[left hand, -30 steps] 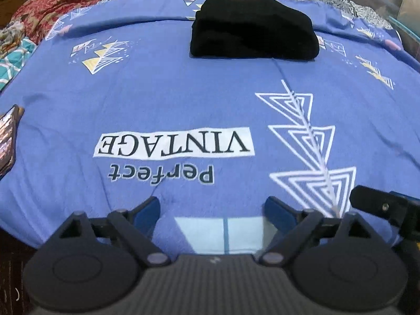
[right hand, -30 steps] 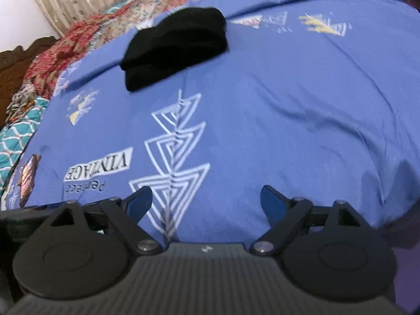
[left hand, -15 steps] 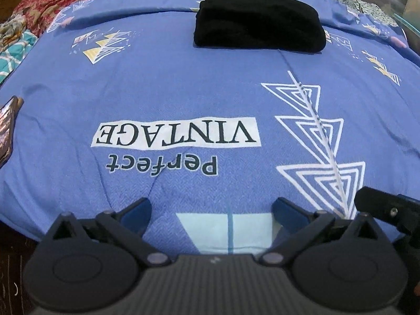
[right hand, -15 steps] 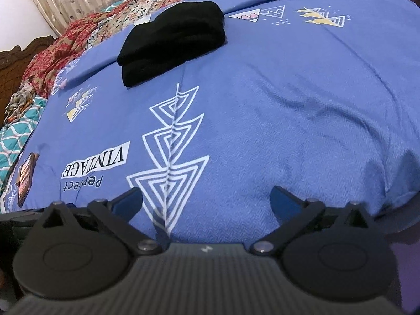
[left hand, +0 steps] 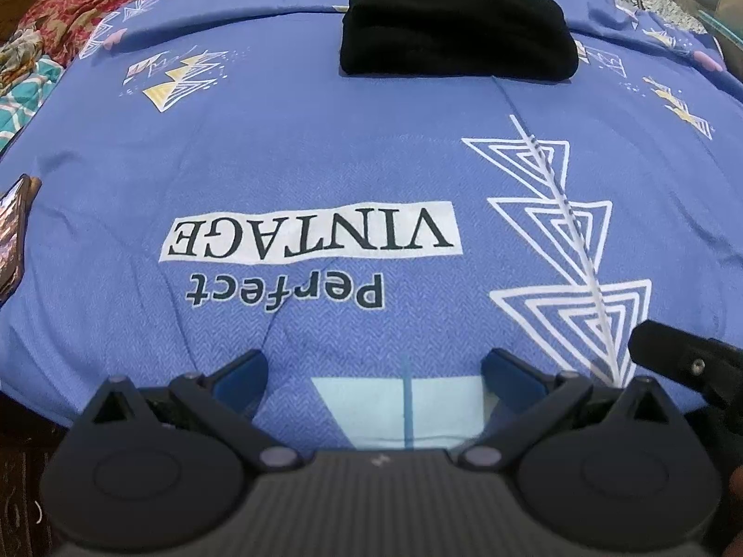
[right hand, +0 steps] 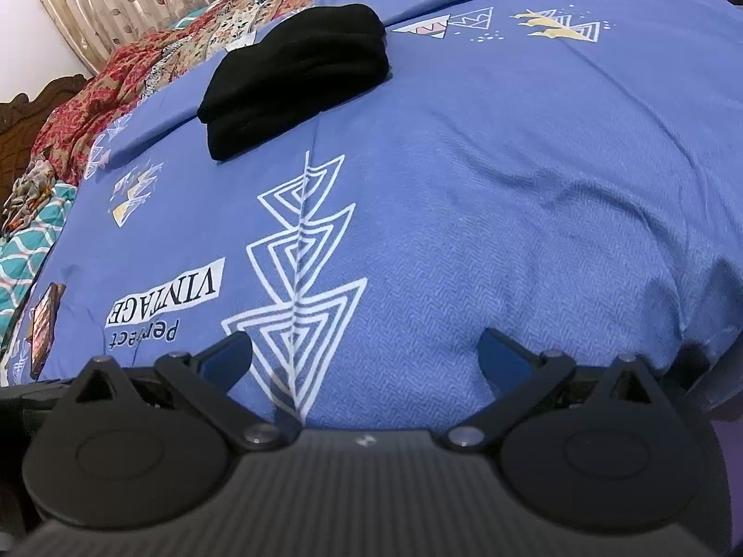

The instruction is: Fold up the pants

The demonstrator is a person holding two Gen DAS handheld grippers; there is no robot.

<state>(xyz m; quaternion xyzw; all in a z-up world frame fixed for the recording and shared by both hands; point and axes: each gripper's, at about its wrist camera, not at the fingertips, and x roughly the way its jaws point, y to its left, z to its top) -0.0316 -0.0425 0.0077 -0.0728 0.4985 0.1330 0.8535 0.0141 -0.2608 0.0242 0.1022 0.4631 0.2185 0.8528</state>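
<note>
Both wide open, empty: left gripper [left hand: 374, 373], right gripper [right hand: 364, 355]. Folded pants [left hand: 457, 25] well ahead across the sheet [left hand: 302, 148], long axis crosswise; nearer gripper hard to tell.

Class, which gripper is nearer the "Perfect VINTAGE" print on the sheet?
Left. The left gripper hangs open directly before the print; the right gripper, also open, sits off to its right.
</note>
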